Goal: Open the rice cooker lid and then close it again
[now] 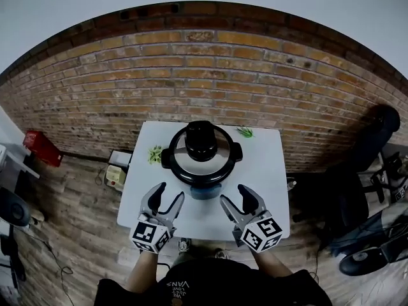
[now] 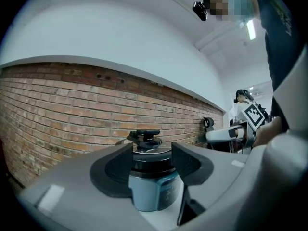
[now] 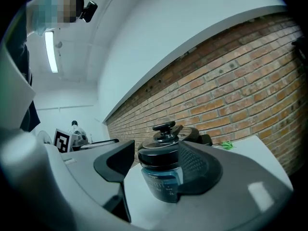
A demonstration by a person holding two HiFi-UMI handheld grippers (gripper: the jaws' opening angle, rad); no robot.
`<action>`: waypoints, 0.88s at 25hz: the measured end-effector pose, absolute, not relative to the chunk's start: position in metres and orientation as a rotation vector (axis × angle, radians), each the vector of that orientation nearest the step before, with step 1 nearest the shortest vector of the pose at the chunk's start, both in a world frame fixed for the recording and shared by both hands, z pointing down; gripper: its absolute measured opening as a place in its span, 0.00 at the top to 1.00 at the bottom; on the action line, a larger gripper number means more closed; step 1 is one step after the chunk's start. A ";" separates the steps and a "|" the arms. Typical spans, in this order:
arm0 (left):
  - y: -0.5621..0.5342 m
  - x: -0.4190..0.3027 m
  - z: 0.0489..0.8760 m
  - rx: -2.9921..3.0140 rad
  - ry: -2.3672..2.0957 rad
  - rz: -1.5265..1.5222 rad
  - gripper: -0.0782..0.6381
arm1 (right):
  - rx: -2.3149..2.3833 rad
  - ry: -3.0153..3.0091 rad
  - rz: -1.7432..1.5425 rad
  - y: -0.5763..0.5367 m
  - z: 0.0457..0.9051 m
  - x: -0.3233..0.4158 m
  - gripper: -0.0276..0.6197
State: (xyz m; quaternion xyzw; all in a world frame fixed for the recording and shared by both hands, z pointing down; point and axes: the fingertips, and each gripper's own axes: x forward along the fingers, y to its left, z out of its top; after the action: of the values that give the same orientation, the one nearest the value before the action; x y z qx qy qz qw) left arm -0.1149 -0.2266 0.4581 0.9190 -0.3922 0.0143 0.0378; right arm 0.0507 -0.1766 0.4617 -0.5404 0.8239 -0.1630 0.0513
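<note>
While both tools are hanging level over the near edge of the white table [image 1: 268,171], I am judging that the task is not yet under way. The rice cooker [image 1: 201,158] is sitting in the middle of the table, toward the brick wall, and its lid [image 1: 220,164] is lying down flat on it, with the black knob [image 1: 201,139] on top. The left gripper [image 1: 169,193] is standing with its jaws spread and nothing between them. The right gripper [image 1: 234,195] is doing the same. Both gripper views are looking straight at the cooker's blue front through the gap, and the cooker is standing beyond the tips, near them but apart.

What I am worrying about is the first grab. The knob is looking small and rounded, so a pinch taken off centre could slip off it. The lid is looking like one that locks onto the pot. If that is so, pulling straight up would be lifting the whole cooker instead of opening it, and it could tip or slide on the smooth top. I am thinking that one tool should be bracing the body or a side handle. A green sprig [image 1: 155,153] is lying just beside the cooker on the left and another [image 1: 245,131] behind it on the right, and a wide sweep could be brushing either one off.
</note>
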 end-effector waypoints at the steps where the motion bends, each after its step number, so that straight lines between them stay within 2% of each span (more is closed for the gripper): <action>1: -0.236 -0.111 0.457 2.843 -1.164 0.055 0.58 | -1.667 2.490 -0.495 -0.180 0.461 0.050 0.53; 22: -0.349 -0.026 0.438 3.184 -0.396 0.383 0.45 | -1.880 2.251 -0.499 -0.217 0.466 0.033 0.53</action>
State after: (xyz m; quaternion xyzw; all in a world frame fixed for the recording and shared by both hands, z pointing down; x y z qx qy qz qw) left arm -0.0264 -0.3495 0.4383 0.9843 -0.1225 0.1185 -0.0450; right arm 0.0331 -0.2171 0.4655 -0.6297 0.7541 -0.1672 0.0829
